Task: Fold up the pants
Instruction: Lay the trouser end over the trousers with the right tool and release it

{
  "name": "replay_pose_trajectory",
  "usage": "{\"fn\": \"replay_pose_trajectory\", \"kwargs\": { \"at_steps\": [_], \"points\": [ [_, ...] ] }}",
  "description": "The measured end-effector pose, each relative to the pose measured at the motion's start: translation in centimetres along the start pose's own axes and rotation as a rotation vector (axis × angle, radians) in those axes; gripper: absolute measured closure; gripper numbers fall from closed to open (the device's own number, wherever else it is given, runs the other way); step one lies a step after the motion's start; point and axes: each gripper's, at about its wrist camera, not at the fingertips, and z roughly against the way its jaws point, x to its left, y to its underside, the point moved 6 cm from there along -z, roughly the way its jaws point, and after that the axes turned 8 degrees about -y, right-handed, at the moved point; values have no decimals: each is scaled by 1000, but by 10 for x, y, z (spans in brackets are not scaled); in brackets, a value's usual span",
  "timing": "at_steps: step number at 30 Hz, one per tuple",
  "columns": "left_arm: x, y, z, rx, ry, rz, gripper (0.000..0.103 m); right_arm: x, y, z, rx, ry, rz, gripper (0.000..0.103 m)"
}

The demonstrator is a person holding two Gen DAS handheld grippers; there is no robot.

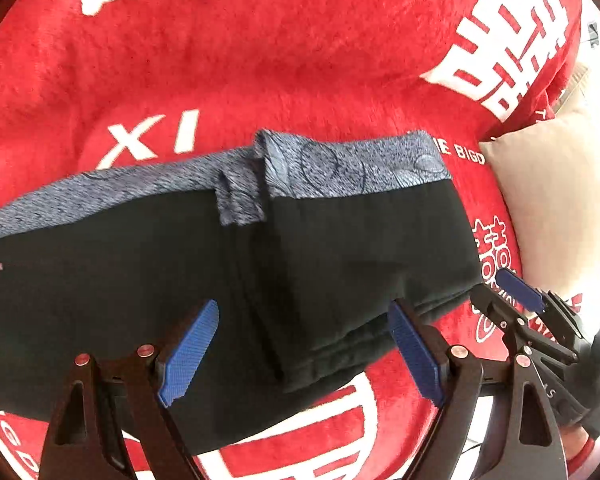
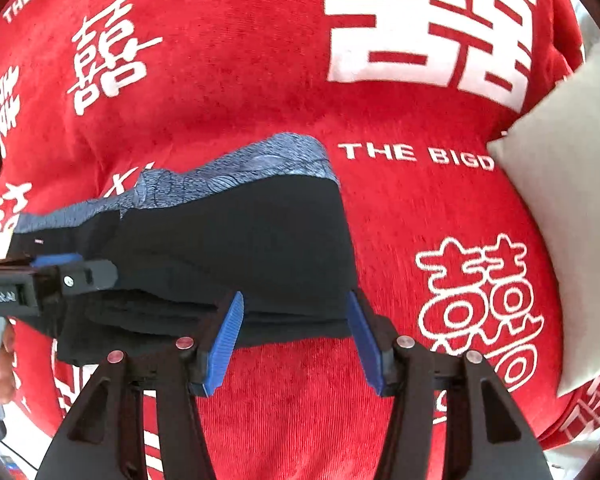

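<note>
A: When starting at the left, find the left tongs (image 1: 302, 312) spread wide above the pants (image 1: 140, 280), clamping nothing. Why so wide?

B: Probably to straddle a thick stack of cloth. Looks ready for a fresh hold, not busy with one.

A: And the pants themselves?

B: Lying flat on the red blanket (image 1: 260, 60), already doubled over, with the patterned blue waistband (image 1: 360, 168) along the far edge. Layered at the near edge, so likely folded more than once. Left on the soft blanket to stay put, presumably.

A: Further right, then?

B: Right tongs (image 2: 295, 300), parted about halfway, tips set either side of the near right corner of the pants. Not pinching. Pads clear of the cloth or barely brushing it, hard to tell which.

A: Parked there for what?

B: Perhaps for tidying that corner, or for lifting the end over once more. Only a guess.

A: Anything at the far right?

B: A beige cushion (image 2: 560, 220), near the end of the pants yet apart from it. Worth avoiding during any swing of the cloth.
</note>
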Motion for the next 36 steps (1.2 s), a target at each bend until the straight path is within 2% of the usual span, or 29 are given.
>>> {"fn": "replay_pose_trajectory", "kwargs": {
  "at_steps": [2,3,4,8,9,10,12,15,17,19,28,32,36],
  "points": [
    [-5,0,-1,-1,-2,2,15,-1,3,1,2,-11,-5,45],
    [-8,-1,1,-6,2,2,24,-2,2,-1,6,-19,-8,45],
    [-12,-2,1,-5,11,-6,41,-3,4,0,9,-24,-13,45],
    [-25,1,-5,40,22,-46,59,-10,3,1,8,-37,-39,49],
    [-27,3,-5,54,25,-56,78,-12,2,2,9,-39,-46,51],
    [-29,4,-7,73,38,-52,85,-15,1,3,13,-43,-55,53],
    [-28,7,-3,72,38,-51,92,-17,-1,5,18,-60,-67,57],
    [-16,23,0,64,-48,-97,94,-18,-1,11,16,-69,-58,57],
    [-1,39,-12,110,-86,-78,102,-17,1,7,32,-72,-52,57],
    [8,44,-12,86,-66,-46,102,-18,2,2,47,-76,-54,57],
    [5,37,-10,69,-83,4,102,-26,-47,-9,17,-68,-26,57],
    [15,28,9,10,-175,17,102,-24,-73,-22,20,-73,4,57],
    [7,14,27,-59,-201,-1,102,-12,-69,-51,101,-94,44,57]
  ]
}}
